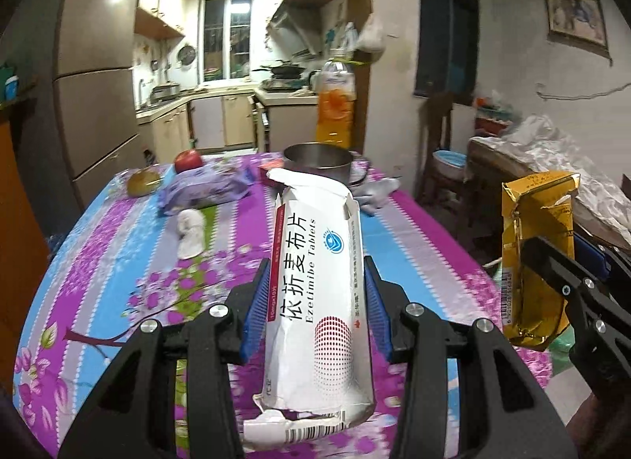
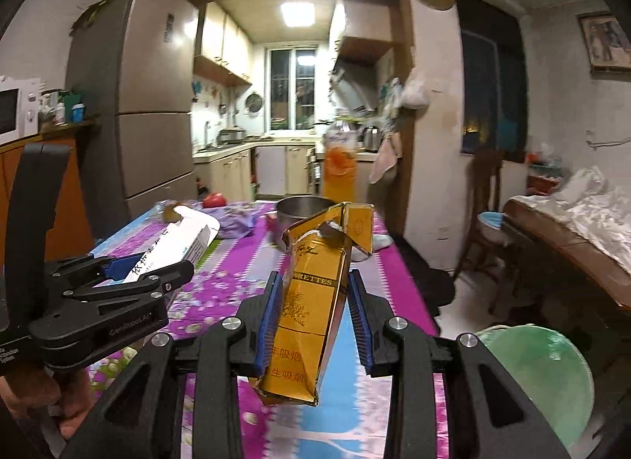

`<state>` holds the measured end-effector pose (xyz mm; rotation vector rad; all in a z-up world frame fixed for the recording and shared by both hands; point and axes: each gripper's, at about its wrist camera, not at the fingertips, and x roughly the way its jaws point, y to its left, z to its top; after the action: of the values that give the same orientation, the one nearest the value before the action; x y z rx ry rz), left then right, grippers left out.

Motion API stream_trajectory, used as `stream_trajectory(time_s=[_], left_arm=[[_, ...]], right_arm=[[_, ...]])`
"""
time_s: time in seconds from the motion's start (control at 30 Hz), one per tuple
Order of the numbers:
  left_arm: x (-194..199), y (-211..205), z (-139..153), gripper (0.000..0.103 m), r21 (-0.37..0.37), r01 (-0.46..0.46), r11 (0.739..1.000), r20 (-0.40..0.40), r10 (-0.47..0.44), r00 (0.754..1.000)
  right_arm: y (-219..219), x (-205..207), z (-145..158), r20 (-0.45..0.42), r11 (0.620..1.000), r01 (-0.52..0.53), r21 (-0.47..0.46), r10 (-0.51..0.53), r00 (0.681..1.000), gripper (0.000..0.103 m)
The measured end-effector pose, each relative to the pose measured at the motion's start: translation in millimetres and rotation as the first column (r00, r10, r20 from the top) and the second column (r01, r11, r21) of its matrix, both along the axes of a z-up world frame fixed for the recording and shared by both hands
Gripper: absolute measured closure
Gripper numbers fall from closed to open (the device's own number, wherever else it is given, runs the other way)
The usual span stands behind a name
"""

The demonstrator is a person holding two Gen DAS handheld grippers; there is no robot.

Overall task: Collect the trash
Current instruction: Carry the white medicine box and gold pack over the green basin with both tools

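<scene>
Beyond the flowered purple and blue table (image 1: 118, 262), a lit kitchen is showing through a doorway at twelve o'clock, with a tall fridge (image 2: 154, 112) standing at its left and a cluttered side bed (image 2: 583, 222) lying at three o'clock.

Both tools are hanging above the table, pointing toward the kitchen. The left tongs (image 1: 317, 301) are gripping a white tablet box (image 1: 315, 281) between their blue pads, holding it lengthwise and clear of the cloth. Its far flap is standing torn open and its near end is crumpled, with a barcode showing at six o'clock. In the right wrist view a bare hand (image 2: 67, 411) is holding this tool at eight o'clock.

The right tongs (image 2: 311, 321) are clamping a gold cigarette pack (image 2: 315, 301), which is sitting upright but leaning slightly, its lid flipped open and its body dented. In the left wrist view this pack is hanging at three o'clock, past the table's edge.

Farther out on the table, a steel pot (image 1: 317, 161) is sitting at twelve o'clock with an orange drink bottle (image 1: 335, 104) behind it. At eleven o'clock are lying a crumpled white tissue (image 1: 191, 236), a purple bag (image 1: 209, 187), a red apple (image 1: 188, 161) and a greenish fruit (image 1: 144, 181). A green basin (image 2: 544, 372) is sitting at four o'clock in the right wrist view, below the table's edge.
</scene>
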<state>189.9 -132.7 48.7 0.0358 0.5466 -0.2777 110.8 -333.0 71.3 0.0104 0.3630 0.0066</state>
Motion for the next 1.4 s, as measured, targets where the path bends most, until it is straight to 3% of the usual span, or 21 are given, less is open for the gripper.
stream_trajectory(time_s=[0.33, 0.83, 1.07, 1.4], left_arm=[[-15, -67, 12, 0.06, -0.005, 0.133, 0.991, 0.027, -0.133, 0.991], [-25, -176, 18, 0.06, 0.006, 0.303, 0.953, 0.022, -0.303, 0.953], [-24, -224, 10, 0.06, 0.015, 0.377, 0.926, -0.02, -0.377, 0.926], [-14, -278, -2, 0.06, 0.048, 0.424, 0.905, -0.083, -0.419, 0.904]], right_arm=[[-72, -43, 6, 0.023, 0.989, 0.146, -0.013, -0.145, 0.989, 0.068], [-197, -92, 12, 0.006, 0.938, 0.344, -0.034, -0.344, 0.939, 0.068], [-267, -102, 6, -0.073, 0.915, 0.402, -0.019, -0.403, 0.912, 0.068], [-326, -68, -16, -0.251, 0.911, 0.411, 0.037, -0.389, 0.886, 0.068]])
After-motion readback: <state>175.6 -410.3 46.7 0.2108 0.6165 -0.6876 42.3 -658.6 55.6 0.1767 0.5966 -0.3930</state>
